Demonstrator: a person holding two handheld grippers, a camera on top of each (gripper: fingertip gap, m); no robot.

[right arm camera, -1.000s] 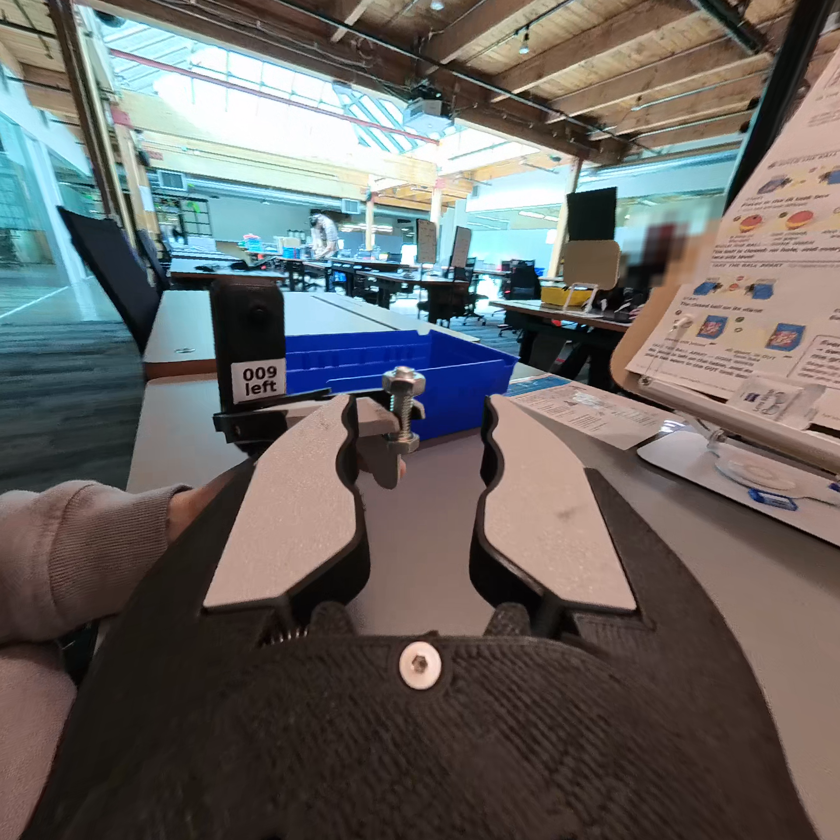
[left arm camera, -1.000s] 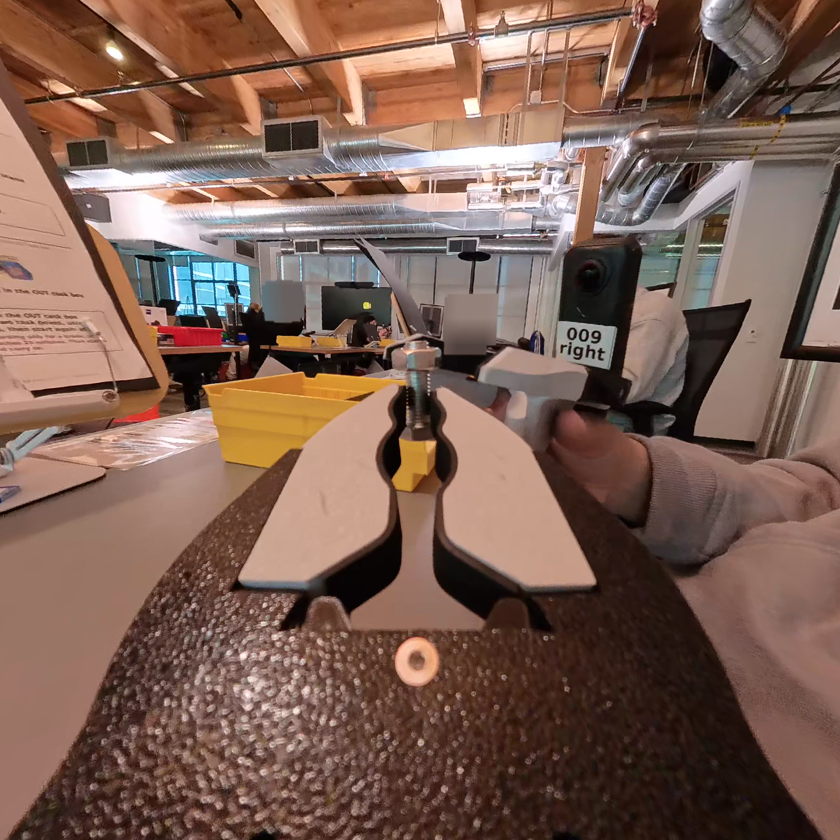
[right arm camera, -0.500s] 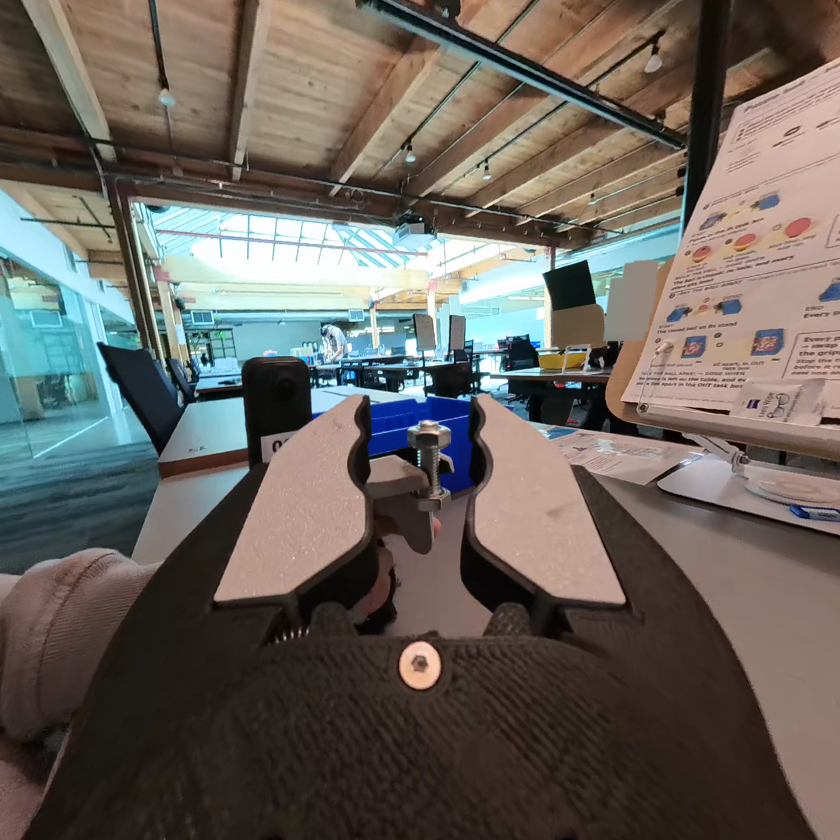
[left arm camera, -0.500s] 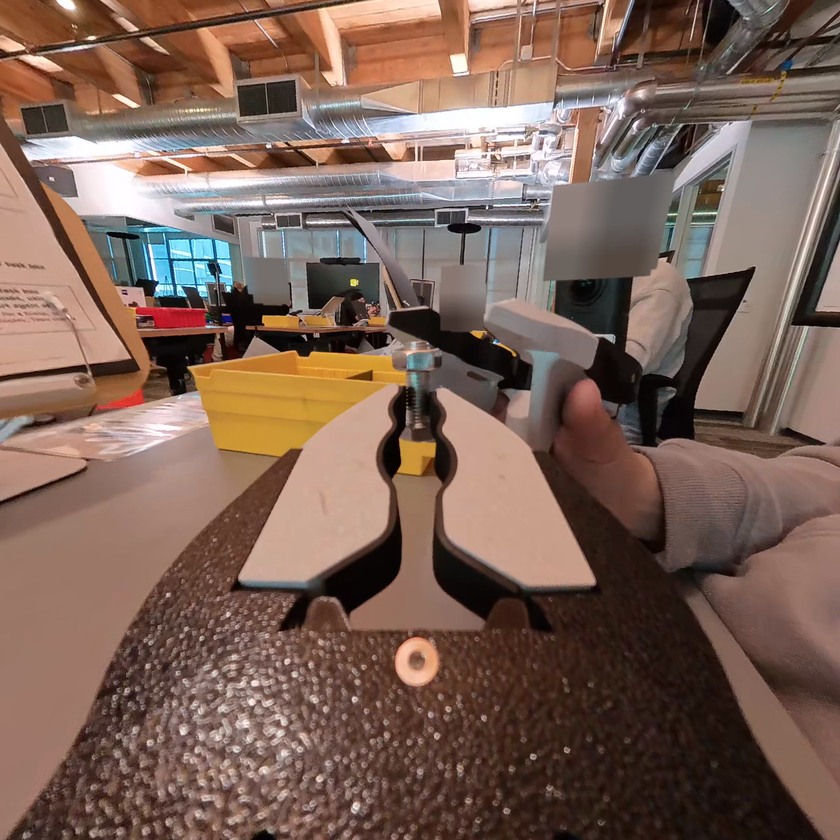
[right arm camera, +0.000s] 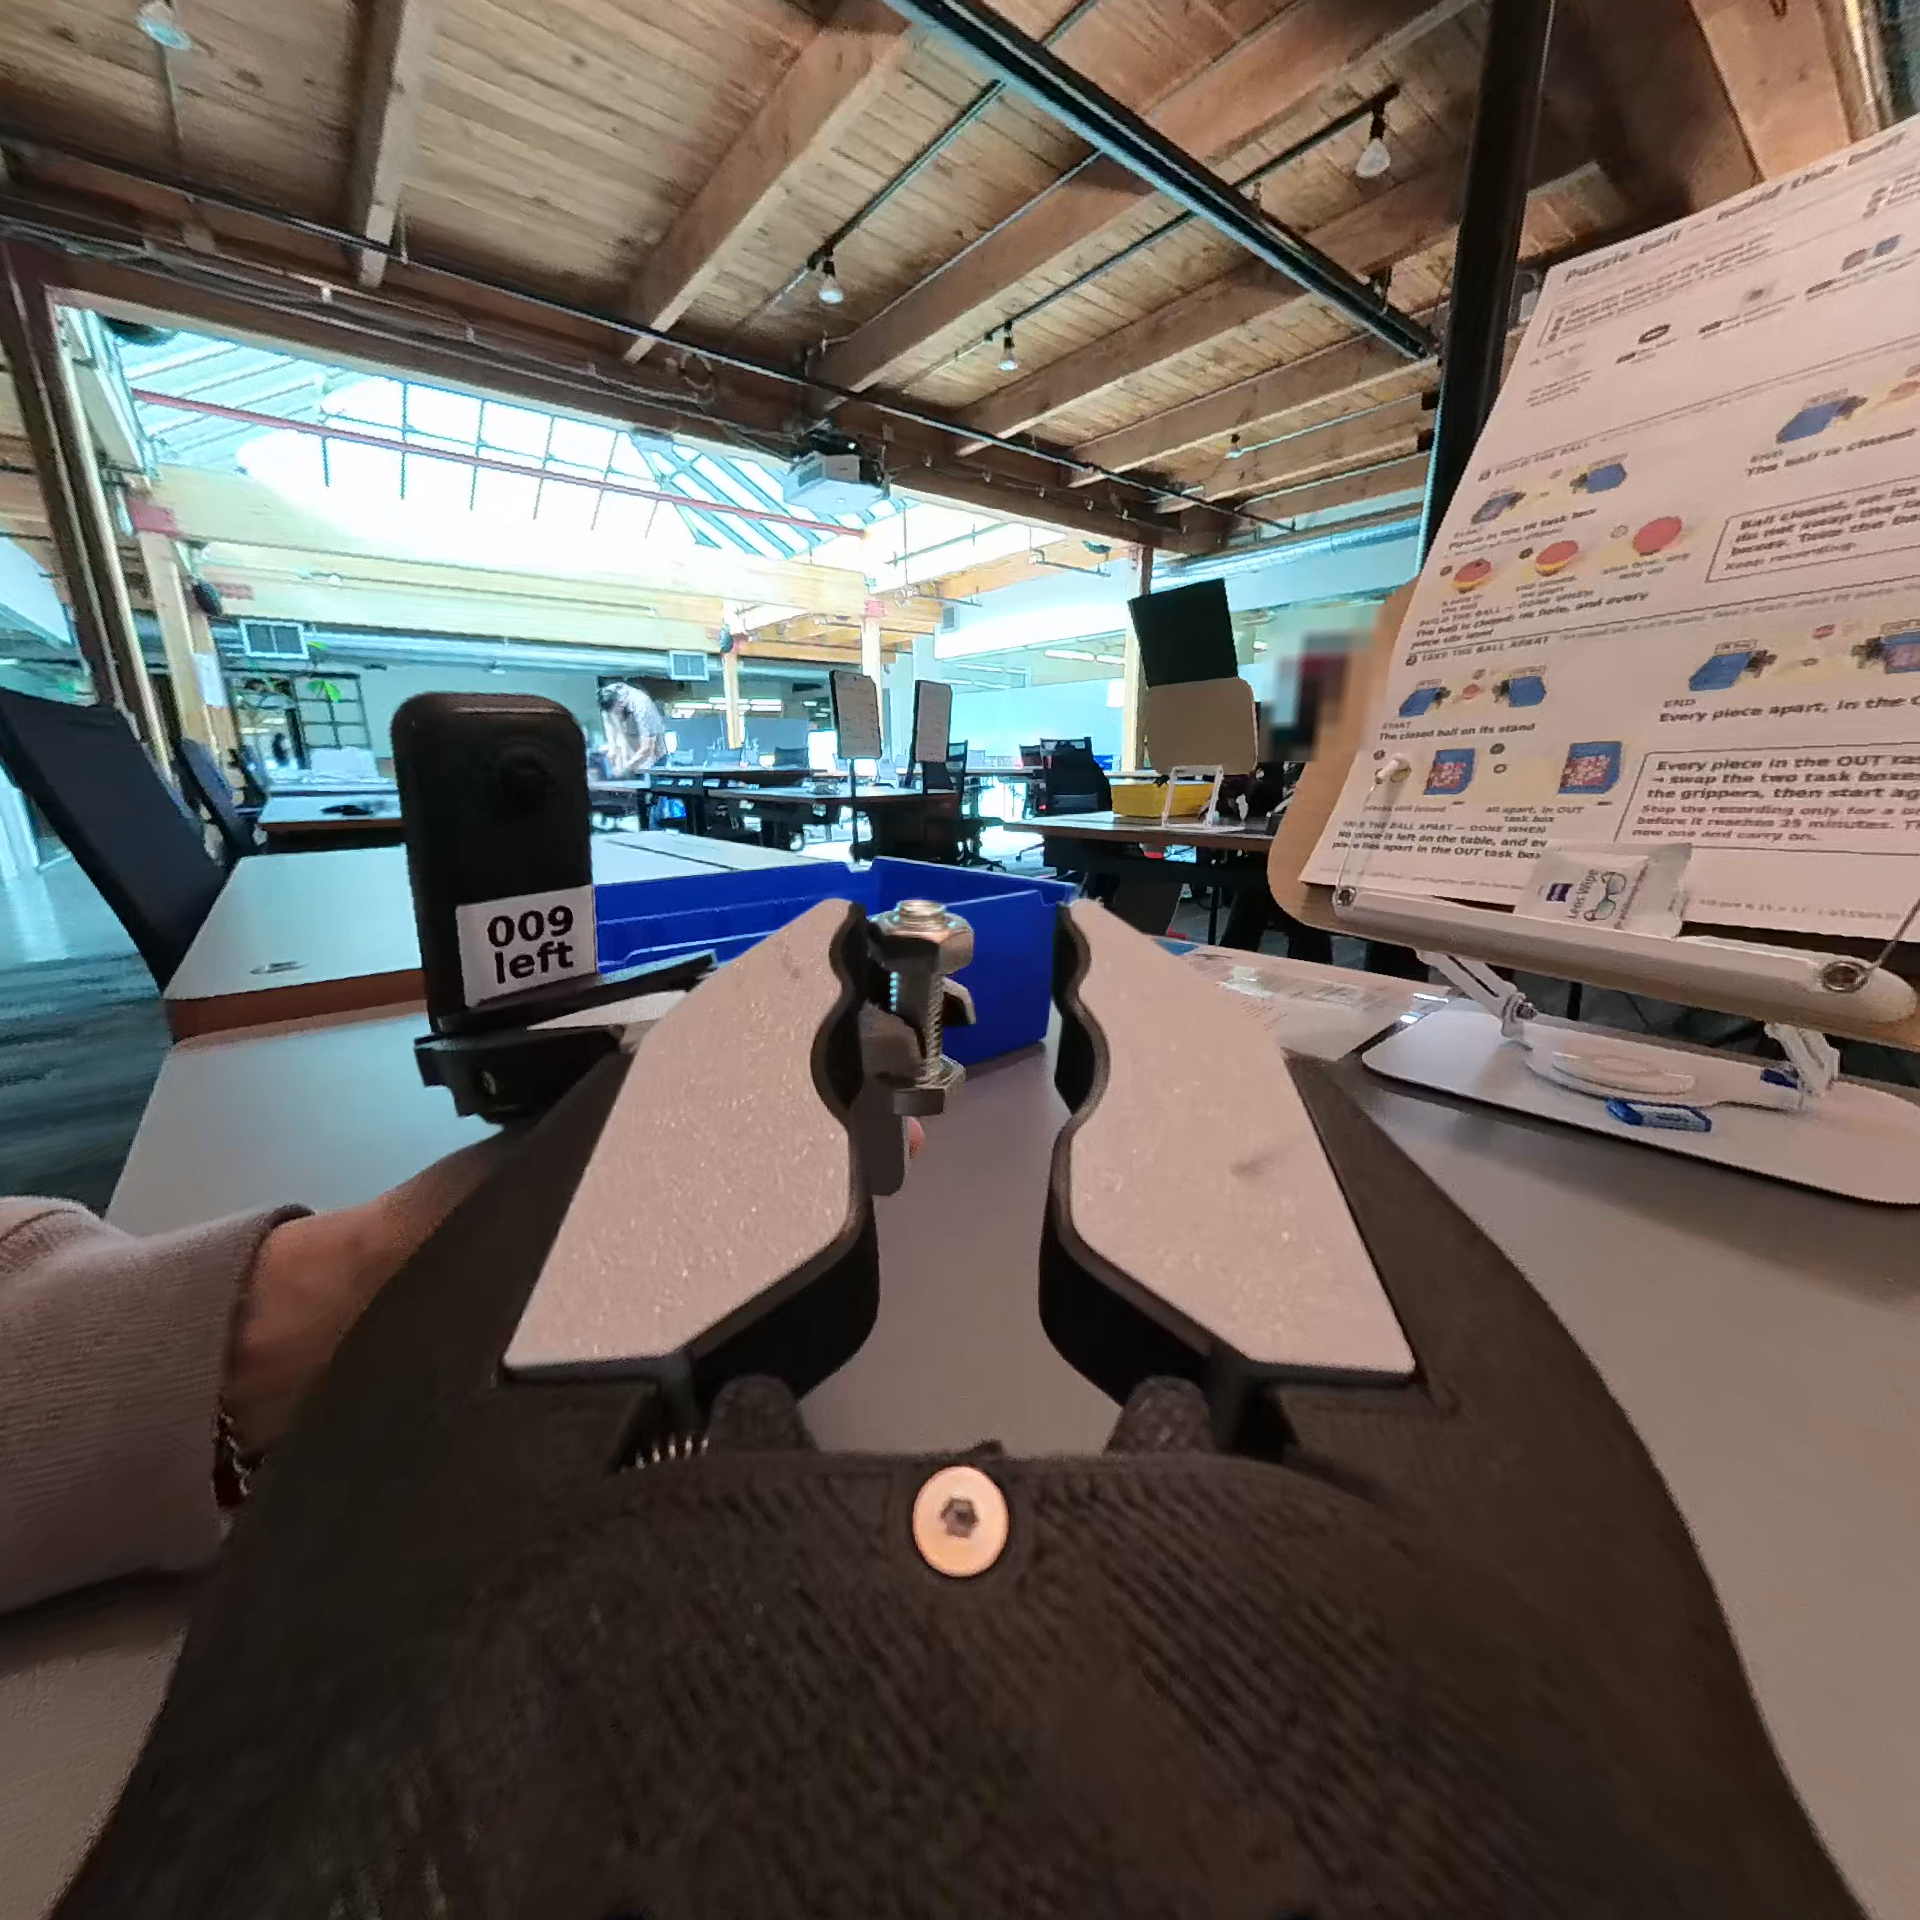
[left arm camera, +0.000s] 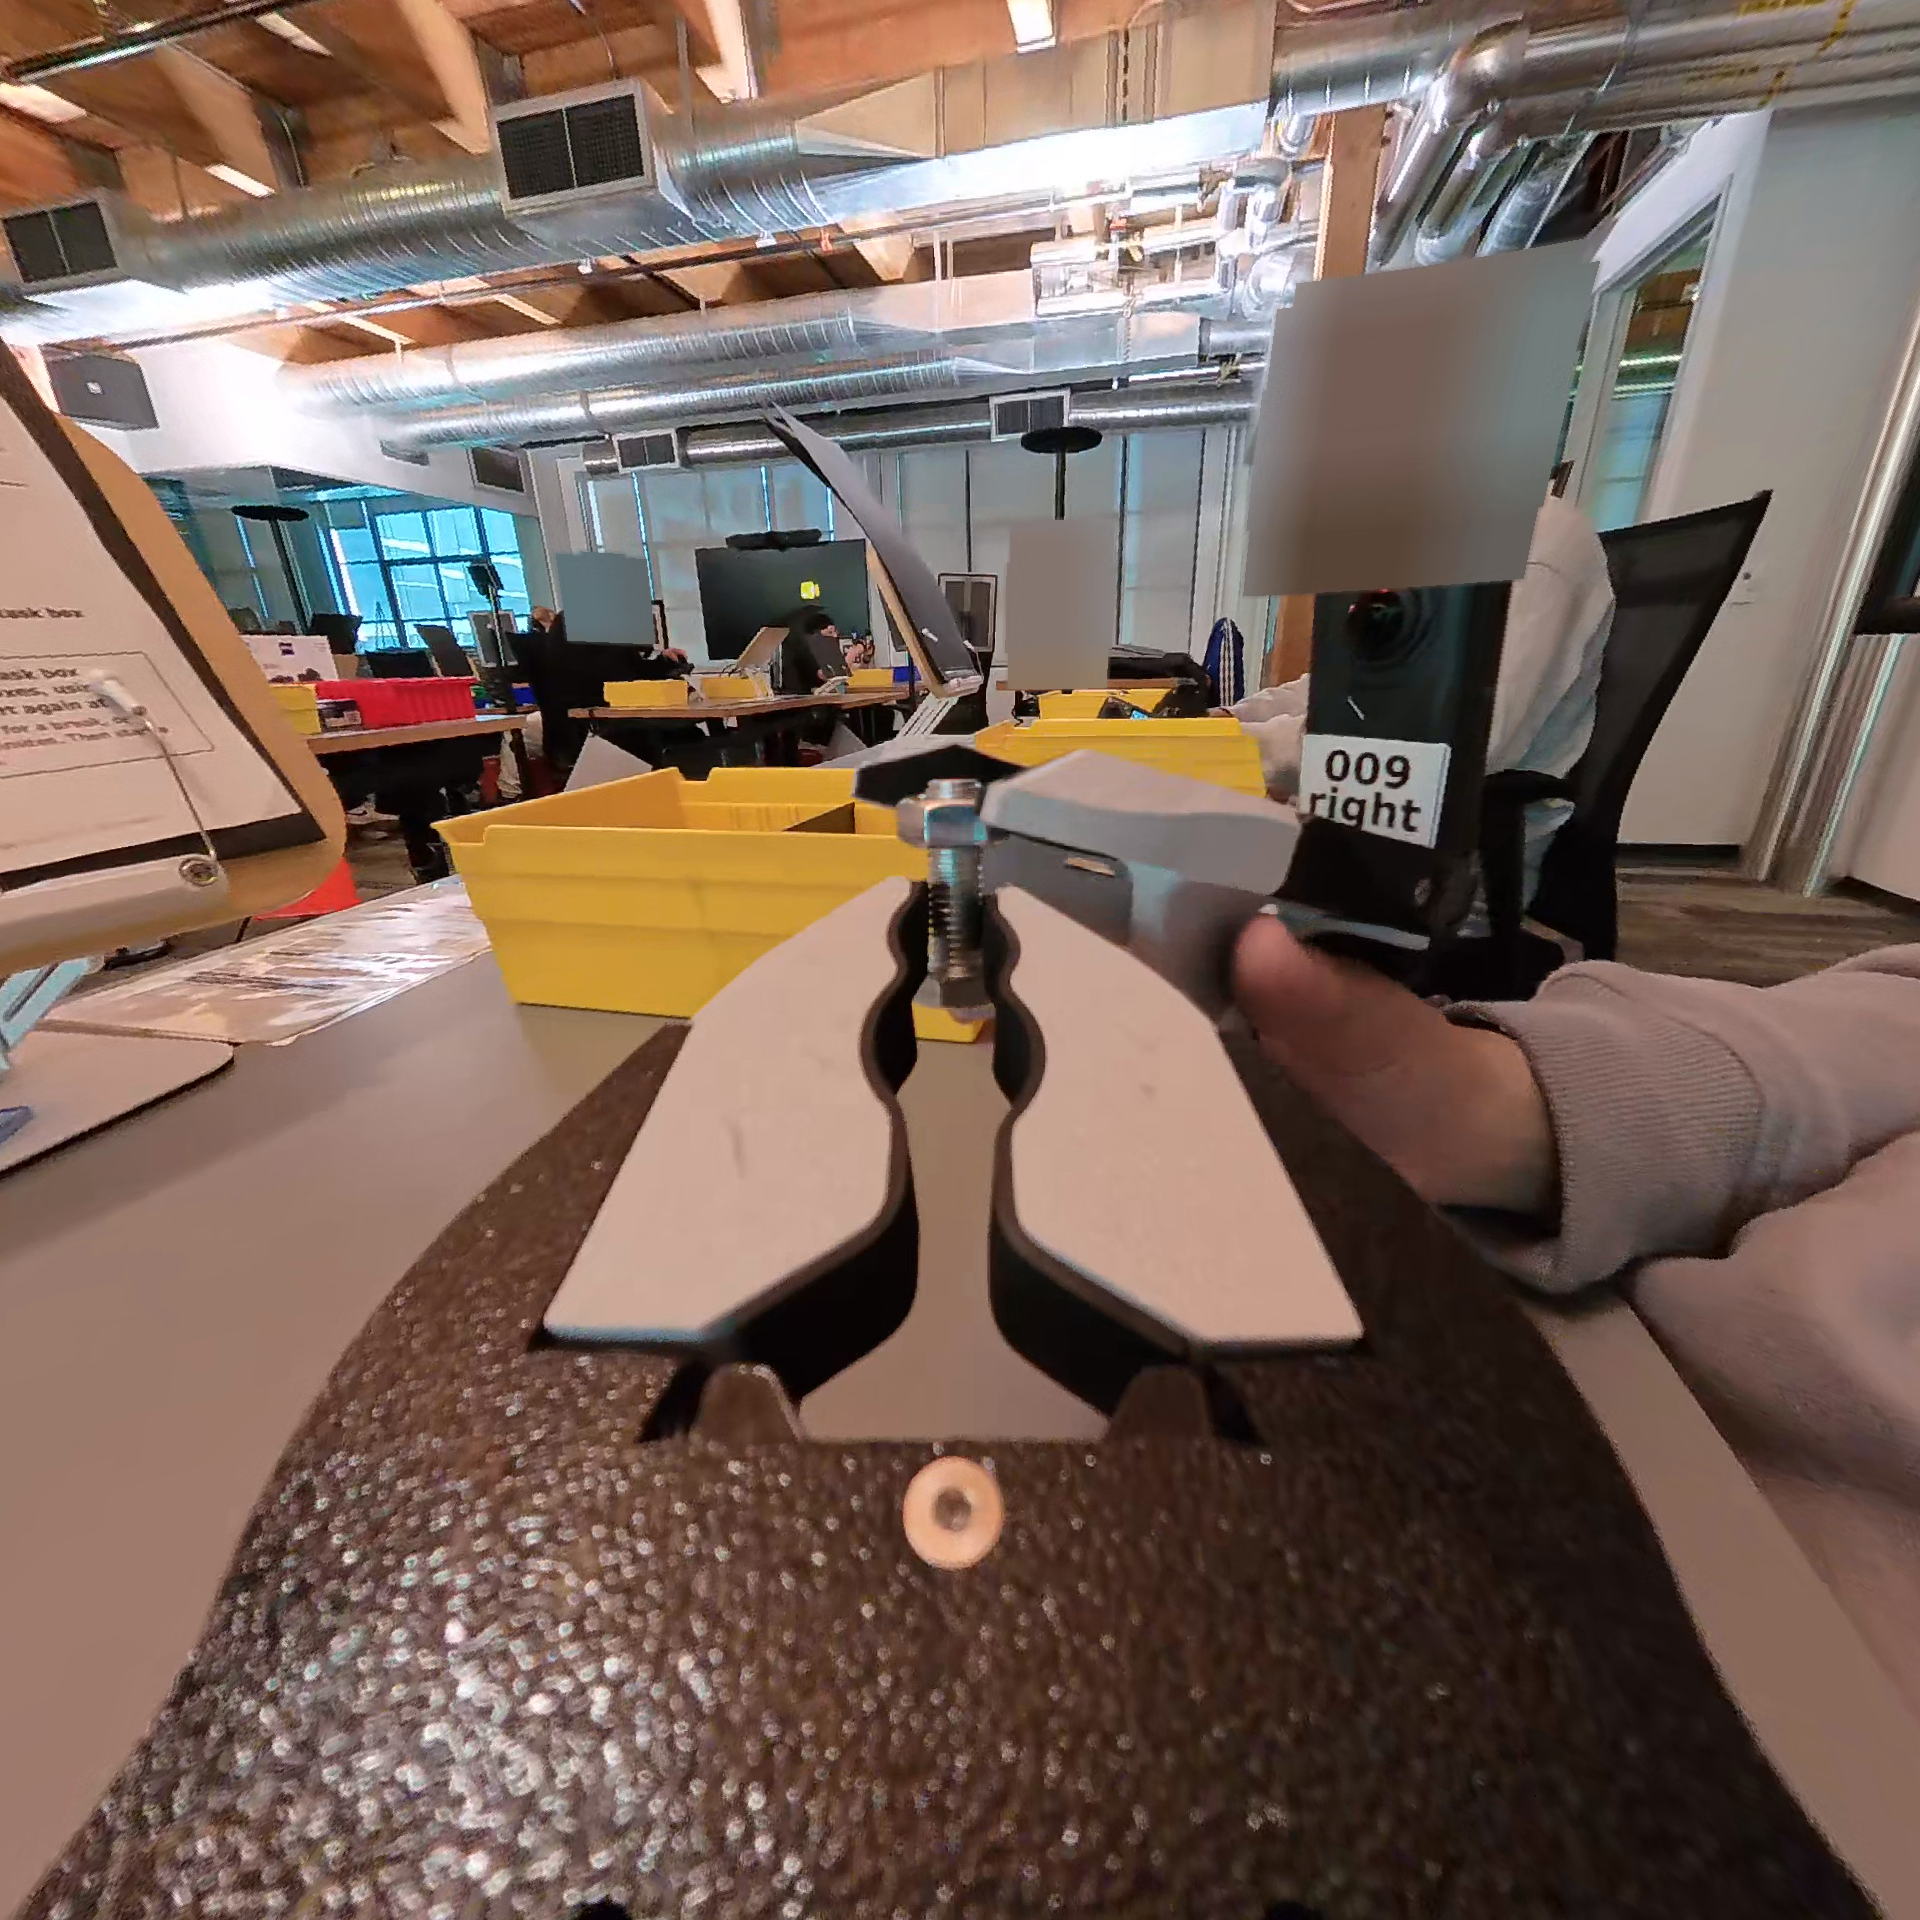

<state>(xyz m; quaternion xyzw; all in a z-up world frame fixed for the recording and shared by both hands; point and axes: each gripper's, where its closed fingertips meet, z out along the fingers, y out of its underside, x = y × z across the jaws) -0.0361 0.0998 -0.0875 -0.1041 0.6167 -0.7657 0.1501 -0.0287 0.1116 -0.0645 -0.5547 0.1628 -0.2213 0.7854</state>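
The left gripper (left arm camera: 951, 935) is clamping an upright silver threaded steel bolt (left arm camera: 948, 914) by its shank, long axis vertical, with a hex nut (right arm camera: 921, 928) at its top. The right gripper (right arm camera: 951, 971) is spread open around that nut, its left finger (right arm camera: 800, 997) beside it and its right finger (right arm camera: 1122, 997) apart from it. A blue plastic bin (right arm camera: 997, 956) is sitting just beyond on the grey table (right arm camera: 1558, 1299).

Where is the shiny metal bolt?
The shiny metal bolt stands upright, pinched in the left gripper, before the yellow plastic bin.

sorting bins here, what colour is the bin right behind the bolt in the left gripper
Yellow: the bin, seen best in the left wrist view.
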